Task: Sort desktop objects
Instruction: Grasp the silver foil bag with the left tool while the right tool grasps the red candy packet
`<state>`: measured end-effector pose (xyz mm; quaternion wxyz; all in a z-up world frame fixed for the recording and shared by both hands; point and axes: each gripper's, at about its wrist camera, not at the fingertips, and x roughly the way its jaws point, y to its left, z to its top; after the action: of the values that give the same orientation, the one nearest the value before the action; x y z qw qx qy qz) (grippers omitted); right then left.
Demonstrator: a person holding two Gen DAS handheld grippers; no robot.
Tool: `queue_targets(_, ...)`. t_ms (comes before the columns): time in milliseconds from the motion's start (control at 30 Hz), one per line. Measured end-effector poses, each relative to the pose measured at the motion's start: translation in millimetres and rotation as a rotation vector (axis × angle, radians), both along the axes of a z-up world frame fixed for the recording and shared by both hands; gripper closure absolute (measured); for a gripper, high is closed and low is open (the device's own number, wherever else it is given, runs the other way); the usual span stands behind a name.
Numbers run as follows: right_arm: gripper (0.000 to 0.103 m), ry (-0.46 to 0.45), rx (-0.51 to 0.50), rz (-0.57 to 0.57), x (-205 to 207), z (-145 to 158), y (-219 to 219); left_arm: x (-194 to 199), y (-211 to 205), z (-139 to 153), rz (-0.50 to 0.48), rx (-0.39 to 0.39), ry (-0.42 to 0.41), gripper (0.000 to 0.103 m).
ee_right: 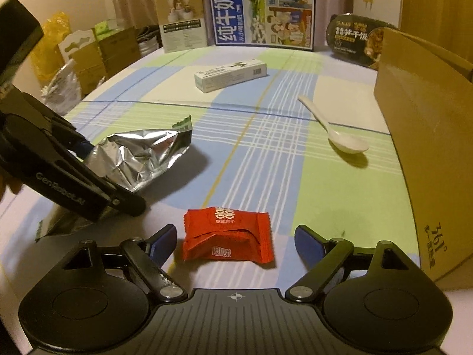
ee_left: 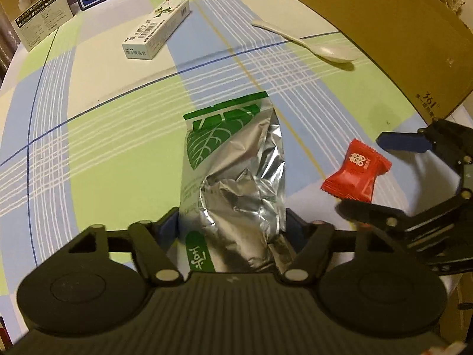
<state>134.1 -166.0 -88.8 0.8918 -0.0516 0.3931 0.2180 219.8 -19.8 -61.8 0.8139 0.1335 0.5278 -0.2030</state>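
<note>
Checked cloth (ee_right: 266, 136) in green, blue and cream covers your table. Along its far edge stand a blue milk carton (ee_right: 261, 10) printed "纯牛奶" with "1956" beside it, a beige box (ee_right: 183, 20) and a dark bowl pack (ee_right: 354, 40) with yellow characters that are too blurred to read.

1. Locate the cardboard box (ee_right: 425, 136) at the right edge of the table. Its near corner reads "361°".
2. Locate the white carton (ee_right: 230, 75) lying flat in mid-table. It carries a barcode and small print, not legible. A white spoon (ee_right: 337, 130) lies between this carton and the cardboard box, bowl towards you.
3. Check your left gripper (ee_left: 230, 222). Its blue pads bear on both sides of the foil bag (ee_left: 236, 174), pinching it at the lower end. The bag is crumpled silver with a green leaf panel and a green strip of white script that cannot be read. The bag's far end points away over the cloth. In the right wrist view the arm of this gripper reads "CenRobot.AI".
4. Check your right gripper (ee_right: 235, 244). Its jaws stand spread, one blue pad on each side of the red candy (ee_right: 227, 236), neither touching it. The candy lies flat on the cloth, just right of the foil bag, and bears a white "囍" emblem with smaller characters beneath, not legible.
</note>
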Motion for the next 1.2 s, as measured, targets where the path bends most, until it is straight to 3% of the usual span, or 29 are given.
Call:
queue_targets(67, 0.019, -0.012, -0.017, -0.01, -3, -1, 3, -4, 0, 2, -0.005, 0.007, -0.009, 0.045)
queue_targets(200, 0.024, -0.035, -0.039, -0.016, -4, -3, 7, -9, 1, 2, -0.005, 0.008, -0.012, 0.042)
queue_targets(467, 0.057, -0.058, -0.037, 0.016, -7, -2, 11, -7, 0, -2, -0.007, 0.018, -0.002, 0.026)
queue_targets(667, 0.06, -0.06, -0.037, 0.022, -13, 0, 9, -7, 2, -3, 0.01, 0.009, 0.003, 0.023)
queue_targets(933, 0.062, -0.046, -0.014, 0.006, -29, 7, -2, -15, 1, 5, 0.027, 0.002, -0.009, 0.052)
queue_targets(1200, 0.062, -0.041, 0.003, -0.01, -44, 18, -15, -33, 7, 11, 0.069, -0.031, 0.003, 0.057)
